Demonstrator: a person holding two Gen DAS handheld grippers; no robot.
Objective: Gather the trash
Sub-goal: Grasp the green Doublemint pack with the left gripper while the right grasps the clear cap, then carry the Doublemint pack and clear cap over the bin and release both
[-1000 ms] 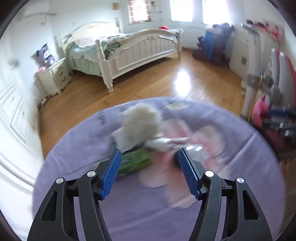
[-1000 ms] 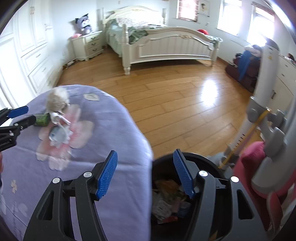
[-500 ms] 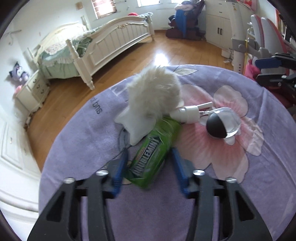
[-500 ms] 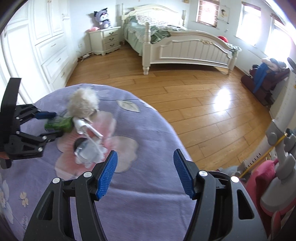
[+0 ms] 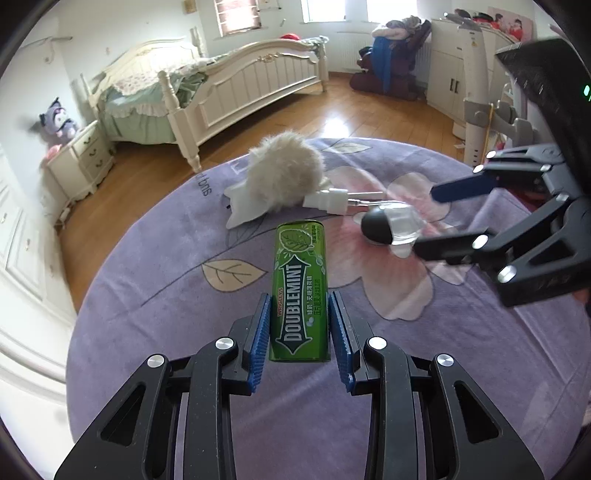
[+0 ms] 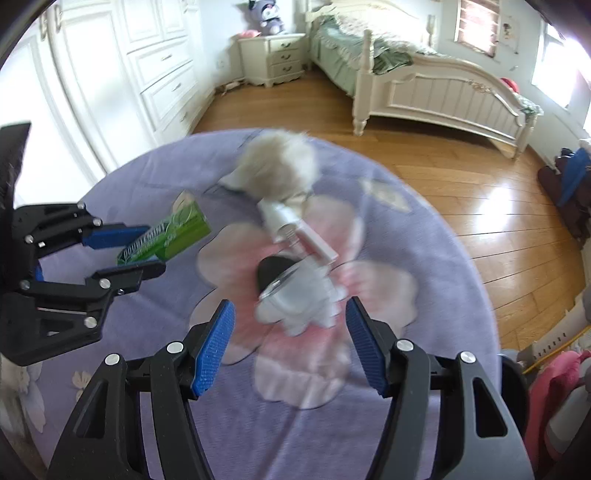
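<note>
Two claws divide the work: left claw [image 5: 299,325] grips the gum pack [image 5: 300,291] for binning; right claw [image 6: 290,345] gapes, empty, above the clear bottle [image 6: 295,291] on the bench [image 6: 424,236].

The place is a bedroom in a home. At the far side stands a cream wooden bed [image 5: 229,85] with carved posts and green bedding. Left of the bed there is a white nightstand [image 5: 79,162] with drawers, and a purple plush toy [image 5: 59,118] sits on it. The floor [image 5: 332,114] is of warm wooden boards and shines under light from the windows [image 5: 236,16] in the far wall. White panelled wardrobe doors [image 6: 110,74] fill the left wall. Nearer lies a round purple rug [image 5: 155,280] with pink flowers.
</note>
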